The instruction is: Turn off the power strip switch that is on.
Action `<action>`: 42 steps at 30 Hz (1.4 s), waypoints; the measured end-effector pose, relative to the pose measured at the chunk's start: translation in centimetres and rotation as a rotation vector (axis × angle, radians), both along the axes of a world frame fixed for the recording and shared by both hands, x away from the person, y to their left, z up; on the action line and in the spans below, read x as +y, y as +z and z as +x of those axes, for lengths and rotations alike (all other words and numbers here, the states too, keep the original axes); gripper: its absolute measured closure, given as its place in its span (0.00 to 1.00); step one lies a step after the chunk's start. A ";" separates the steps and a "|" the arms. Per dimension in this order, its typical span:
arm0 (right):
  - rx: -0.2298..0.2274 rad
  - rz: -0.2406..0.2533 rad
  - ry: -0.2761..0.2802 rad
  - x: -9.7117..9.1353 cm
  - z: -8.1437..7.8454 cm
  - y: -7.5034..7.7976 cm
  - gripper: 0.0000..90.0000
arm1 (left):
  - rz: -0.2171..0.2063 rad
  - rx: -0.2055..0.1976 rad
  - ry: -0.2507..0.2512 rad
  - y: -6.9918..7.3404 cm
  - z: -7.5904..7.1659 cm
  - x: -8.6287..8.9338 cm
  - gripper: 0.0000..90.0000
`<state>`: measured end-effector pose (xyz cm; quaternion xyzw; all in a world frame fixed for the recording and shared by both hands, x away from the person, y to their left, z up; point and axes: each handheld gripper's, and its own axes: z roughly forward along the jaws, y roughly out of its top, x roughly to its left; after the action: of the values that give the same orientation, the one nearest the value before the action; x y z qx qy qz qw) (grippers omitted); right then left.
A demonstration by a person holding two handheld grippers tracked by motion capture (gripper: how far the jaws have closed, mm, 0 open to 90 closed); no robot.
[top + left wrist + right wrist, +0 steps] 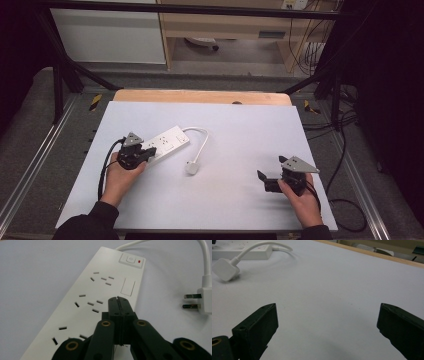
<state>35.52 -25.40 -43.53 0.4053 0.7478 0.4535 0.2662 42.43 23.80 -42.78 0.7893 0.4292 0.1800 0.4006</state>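
Left gripper [117,298], jaws pressed together, tip resting on the power strip [164,143], whose long axis runs up-right across the surface [225,200]. Plug [192,167] lies just right of it (cord looped back). Right gripper [270,181] spread wide, empty, well apart.

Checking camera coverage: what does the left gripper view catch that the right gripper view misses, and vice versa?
Left gripper view: the power strip's top face with its socket slots, the switch with a red indicator, the plug's metal prongs, and the left hand-held gripper, jaws shut over the strip.

Right gripper view: the right hand-held gripper, jaws wide apart over bare table, and the wooden far edge.

Both: the strip, white cable and plug.
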 end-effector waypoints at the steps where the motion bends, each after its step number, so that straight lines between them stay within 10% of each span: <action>1: -0.001 -0.002 0.000 0.0 0.0 0.0 0.04 | 0.002 0.001 0.000 0.0 0.0 0.0 1.00; 42: -0.002 -0.002 0.003 0.0 0.0 0.0 0.05 | 0.045 0.006 -0.006 -0.2 0.0 -0.2 1.00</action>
<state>35.53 -25.41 -43.53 0.4034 0.7487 0.4533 0.2668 42.43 23.56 -42.97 0.7999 0.4238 0.1858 0.3820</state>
